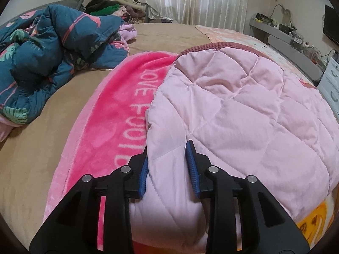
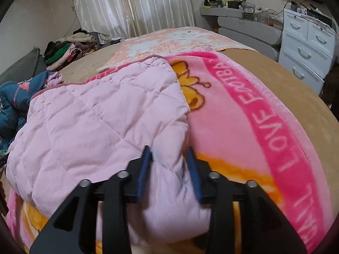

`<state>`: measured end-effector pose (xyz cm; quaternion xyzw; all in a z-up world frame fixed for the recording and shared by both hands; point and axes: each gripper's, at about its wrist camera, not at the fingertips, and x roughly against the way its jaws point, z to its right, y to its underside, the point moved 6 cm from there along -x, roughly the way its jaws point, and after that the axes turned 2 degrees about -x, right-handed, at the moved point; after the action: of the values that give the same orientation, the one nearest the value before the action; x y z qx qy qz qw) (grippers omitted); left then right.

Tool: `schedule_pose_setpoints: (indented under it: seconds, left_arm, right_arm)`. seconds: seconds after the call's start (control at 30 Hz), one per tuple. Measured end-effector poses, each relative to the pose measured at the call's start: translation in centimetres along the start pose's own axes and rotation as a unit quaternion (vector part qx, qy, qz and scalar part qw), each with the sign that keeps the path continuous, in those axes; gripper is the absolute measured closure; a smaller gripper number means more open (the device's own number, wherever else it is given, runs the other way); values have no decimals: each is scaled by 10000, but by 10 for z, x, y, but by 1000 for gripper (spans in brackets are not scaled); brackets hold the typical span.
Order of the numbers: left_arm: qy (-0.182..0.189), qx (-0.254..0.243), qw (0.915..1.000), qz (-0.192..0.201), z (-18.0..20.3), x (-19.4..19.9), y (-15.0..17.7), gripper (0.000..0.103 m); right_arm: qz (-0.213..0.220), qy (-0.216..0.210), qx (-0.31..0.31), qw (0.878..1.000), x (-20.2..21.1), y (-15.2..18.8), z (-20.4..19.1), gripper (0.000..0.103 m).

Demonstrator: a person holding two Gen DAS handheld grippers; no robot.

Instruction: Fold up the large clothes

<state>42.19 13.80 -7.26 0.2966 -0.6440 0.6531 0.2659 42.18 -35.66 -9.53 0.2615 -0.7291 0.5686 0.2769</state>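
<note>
**Both tongs slack over the near corners of the pink quilted garment**

The left tongs (image 1: 167, 165) straddle the near left corner of the pink quilted garment (image 1: 233, 105), blue pads (image 1: 193, 169) on either side of the fabric with a visible gap on the right pad's side; the cloth lies between them but does not look pinched, so I read them as released. The right tongs (image 2: 169, 167) sit the same way over the garment's near right corner, low centre of that view, the fabric bulging up between parted pads, not clamped.

The garment (image 2: 95, 127) lies doubled over on a pink fleece blanket (image 1: 110, 122) with white lettering, which is spread on the tan-covered bed (image 1: 42, 127). Its dark red trimmed edge (image 1: 211, 47) shows at the far side, so the near edge is likely a fold line. One tong at each corner makes sense: it keeps the width square when a fold is laid down, and letting both go together leaves the layer flat.

A crumpled teal floral quilt (image 1: 53, 53) fills the upper left of the left view, well apart, with a pile of clothes (image 1: 114, 6) beyond it. White drawers (image 2: 307, 48) stand at upper right of the right view.

Judging by shape, one fold is laid; another may be needed
</note>
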Motion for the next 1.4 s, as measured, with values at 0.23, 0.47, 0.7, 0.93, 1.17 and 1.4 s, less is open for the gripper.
schedule_pose_setpoints:
  seconds: [0.23, 0.47, 0.7, 0.93, 1.17, 1.4]
  left_arm:
    - [-96, -73, 9999, 3, -1, 16, 1, 58]
    - [-8, 15, 10000, 13, -2, 36, 7, 35]
    - [32, -17, 9999, 127, 7, 67, 14, 11]
    - [133, 30, 9995, 281, 13, 103, 21, 9]
    - [-33, -227, 9978, 618, 23, 142, 32, 9]
    - [41, -326, 9978, 580, 33, 158, 61, 9]
  right_arm:
    - [135, 33, -2, 9999, 30, 2, 2, 26]
    - [350, -59, 234, 9991, 65, -1, -12, 15]
    - [614, -131, 418, 9971, 99, 3, -26, 7]
    - [708, -224, 522, 9959, 124, 14, -33, 6]
    - [795, -287, 448, 9954, 146, 31, -32, 6]
    - [803, -387, 159, 9959, 164, 53, -25, 6]
